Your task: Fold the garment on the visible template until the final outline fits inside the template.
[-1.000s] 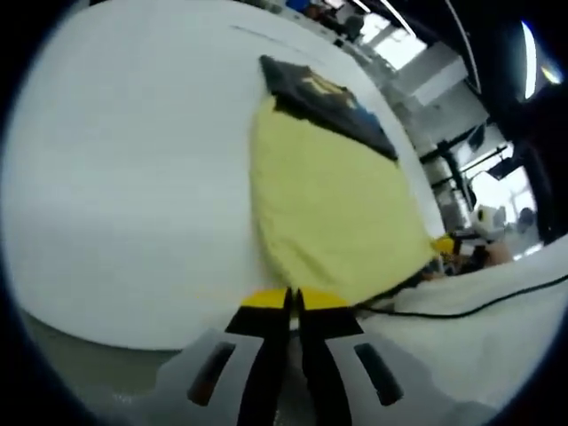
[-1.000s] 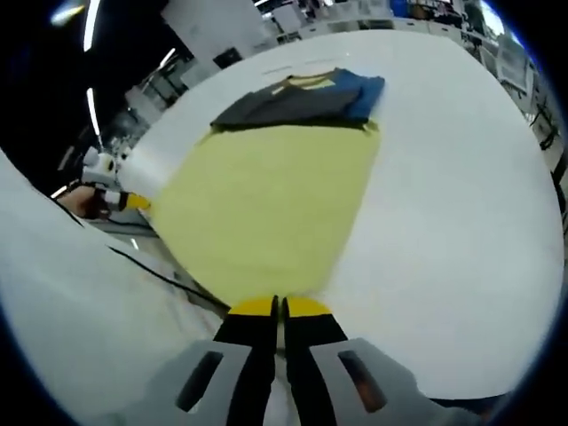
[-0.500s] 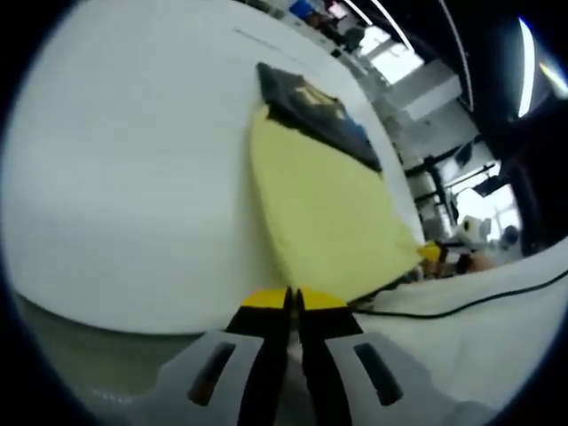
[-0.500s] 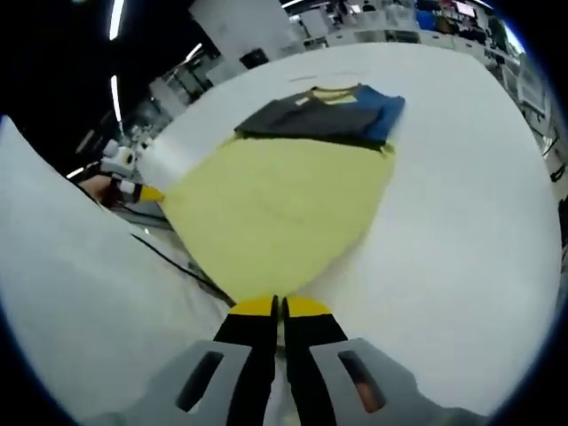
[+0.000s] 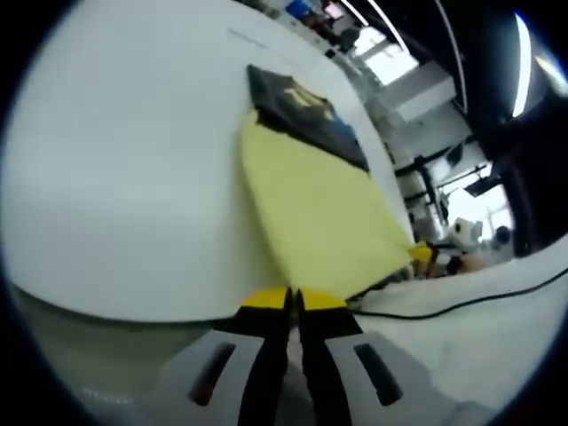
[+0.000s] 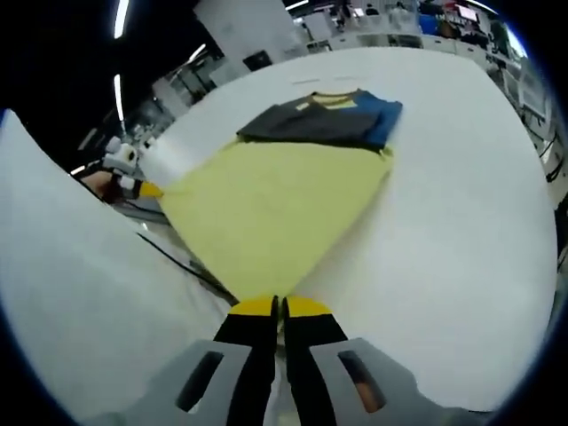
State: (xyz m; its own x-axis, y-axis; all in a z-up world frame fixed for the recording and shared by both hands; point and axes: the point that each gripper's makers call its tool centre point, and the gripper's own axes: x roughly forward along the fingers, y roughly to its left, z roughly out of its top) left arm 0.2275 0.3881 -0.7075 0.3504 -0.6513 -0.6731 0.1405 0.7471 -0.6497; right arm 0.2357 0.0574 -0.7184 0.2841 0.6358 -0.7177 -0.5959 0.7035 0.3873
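Observation:
The garment lies on the white table point(image 6: 453, 204). Its yellow lower part point(image 6: 271, 204) stretches toward me, and its dark grey and blue upper part point(image 6: 315, 122) lies flat at the far end. My right gripper point(image 6: 280, 306) is shut on one near corner of the yellow cloth. My left gripper point(image 5: 293, 297) is shut on the other near corner of the yellow cloth point(image 5: 311, 209), with the dark part point(image 5: 302, 102) beyond it. Each gripper's yellow tip also shows in the other's view: the right gripper point(image 5: 422, 255) and the left gripper point(image 6: 138, 188), both at the table's near edge.
A white sleeve or coat point(image 6: 71, 302) with a black cable point(image 5: 461, 306) across it fills the near side of both views. Wide bare table point(image 5: 115, 151) spreads beside the garment. A faint line point(image 5: 244, 35) marks the table beyond the collar. Shelves and lamps stand far behind.
Both views have shifted a little as the hands moved. The yellow cloth looks pulled straighter toward the near edge. Both grippers stay shut on its corners.

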